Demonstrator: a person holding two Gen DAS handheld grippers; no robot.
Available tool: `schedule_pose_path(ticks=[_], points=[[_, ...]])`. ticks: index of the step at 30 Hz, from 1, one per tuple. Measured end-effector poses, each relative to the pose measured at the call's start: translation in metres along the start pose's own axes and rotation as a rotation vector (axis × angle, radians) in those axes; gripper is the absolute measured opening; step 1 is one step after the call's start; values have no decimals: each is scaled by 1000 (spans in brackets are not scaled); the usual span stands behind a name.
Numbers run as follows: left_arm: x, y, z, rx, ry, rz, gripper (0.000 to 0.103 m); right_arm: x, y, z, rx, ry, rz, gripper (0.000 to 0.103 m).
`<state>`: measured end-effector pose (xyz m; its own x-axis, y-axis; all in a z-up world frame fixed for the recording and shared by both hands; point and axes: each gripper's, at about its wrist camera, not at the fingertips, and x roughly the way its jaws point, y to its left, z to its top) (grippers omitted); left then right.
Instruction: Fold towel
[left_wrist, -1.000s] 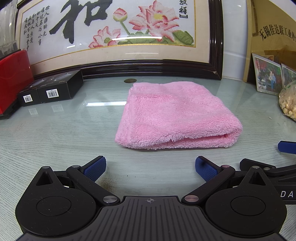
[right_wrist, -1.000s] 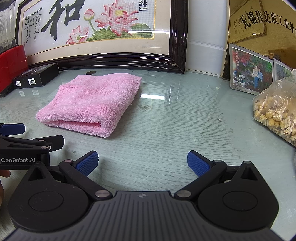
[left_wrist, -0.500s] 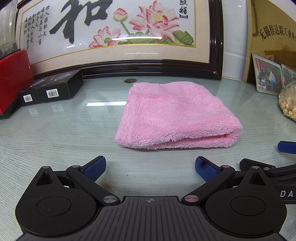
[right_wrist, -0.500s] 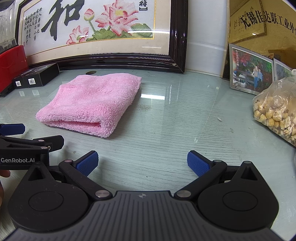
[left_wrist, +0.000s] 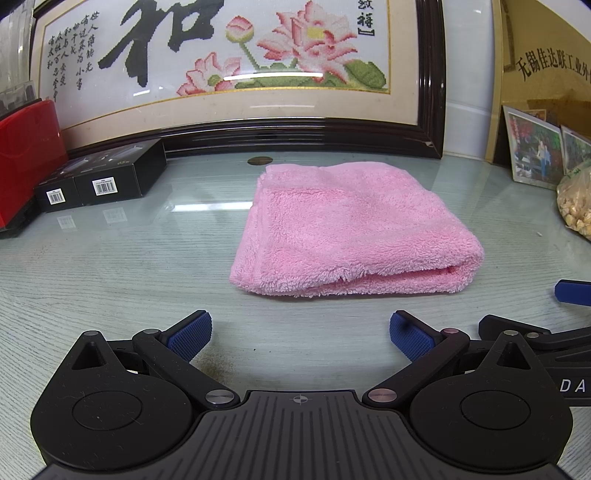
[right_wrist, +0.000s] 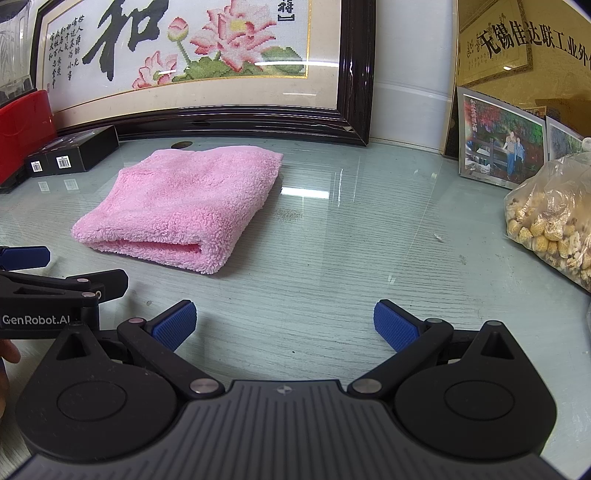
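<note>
Nothing moved since the earlier frames: same towel position, same gripper poses.

Pink towel (left_wrist: 347, 232) folded into a thick square, lying flat on the glass-topped table (left_wrist: 110, 280), just ahead of the left gripper (left_wrist: 300, 330) and apart from its blue pads. Folded edge toward the right, open layered edges toward the jaws and to the left. Left jaws spread wide, holding nothing, low over the glass.

Right gripper (right_wrist: 284, 323) likewise spread wide and empty, with the towel (right_wrist: 184, 206) ahead and to the left of its jaws, not touched. Left gripper's side visible at the left edge of the right wrist view (right_wrist: 55, 291).

Beyond the towel, leaning at the back: framed lotus embroidery (left_wrist: 236, 62). Far left of the jaws: black boxes (left_wrist: 107, 177) and a red case (left_wrist: 26, 155). Far right: framed photos (right_wrist: 498, 144) and a bag of pale snacks (right_wrist: 550, 218).
</note>
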<state>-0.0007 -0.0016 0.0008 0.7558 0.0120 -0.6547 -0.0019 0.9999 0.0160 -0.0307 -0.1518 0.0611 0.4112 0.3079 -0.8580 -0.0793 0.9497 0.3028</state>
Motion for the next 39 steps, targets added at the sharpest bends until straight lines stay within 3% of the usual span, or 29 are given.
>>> schedule_pose_path(ticks=[21, 35, 39], points=[[-1, -1, 0, -14, -2, 5, 103, -5, -10, -2, -37, -2, 58, 103], [-8, 21, -1, -110, -31, -27, 103, -10, -72, -4, 107, -13, -25, 103], [-7, 36, 0, -84, -28, 5, 103, -11, -83, -7, 110, -12, -58, 103]])
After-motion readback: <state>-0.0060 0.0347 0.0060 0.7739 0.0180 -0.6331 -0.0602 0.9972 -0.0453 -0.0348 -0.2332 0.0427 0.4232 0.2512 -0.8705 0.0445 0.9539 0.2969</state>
